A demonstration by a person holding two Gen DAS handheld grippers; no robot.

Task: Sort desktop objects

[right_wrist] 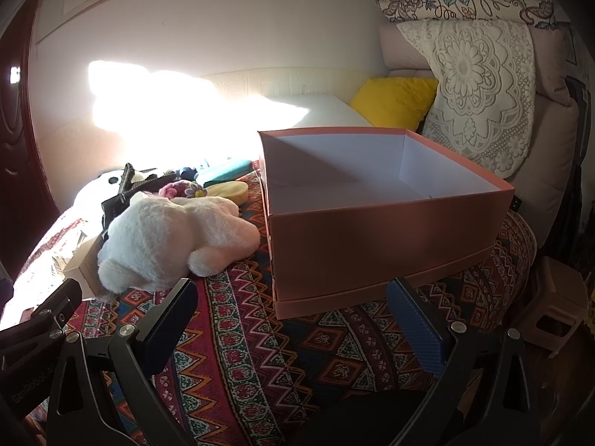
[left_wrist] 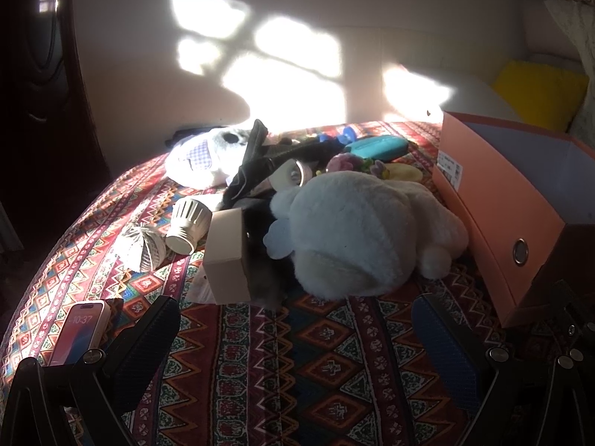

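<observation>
A heap of objects lies on a patterned cloth [left_wrist: 316,353]. In the left wrist view a white plush toy [left_wrist: 357,230] is nearest, with a small tan carton [left_wrist: 227,256], a ribbed white cup [left_wrist: 187,225], a twine ball [left_wrist: 143,247], a teal case [left_wrist: 375,146] and a panda plush [left_wrist: 202,160] around it. My left gripper [left_wrist: 293,312] hangs open just short of the plush. An open orange box [right_wrist: 372,223], empty inside, stands right of the plush toy [right_wrist: 174,238]. My right gripper [right_wrist: 292,293] is open in front of the box's near wall.
A phone [left_wrist: 80,332] lies at the cloth's near left edge. A black strap [left_wrist: 253,156], crochet flowers [left_wrist: 353,163] and a yellow disc [right_wrist: 232,189] sit further back. A yellow cushion [right_wrist: 396,100] and lace-covered sofa [right_wrist: 479,93] stand behind the box; a small stool [right_wrist: 557,304] is at the right.
</observation>
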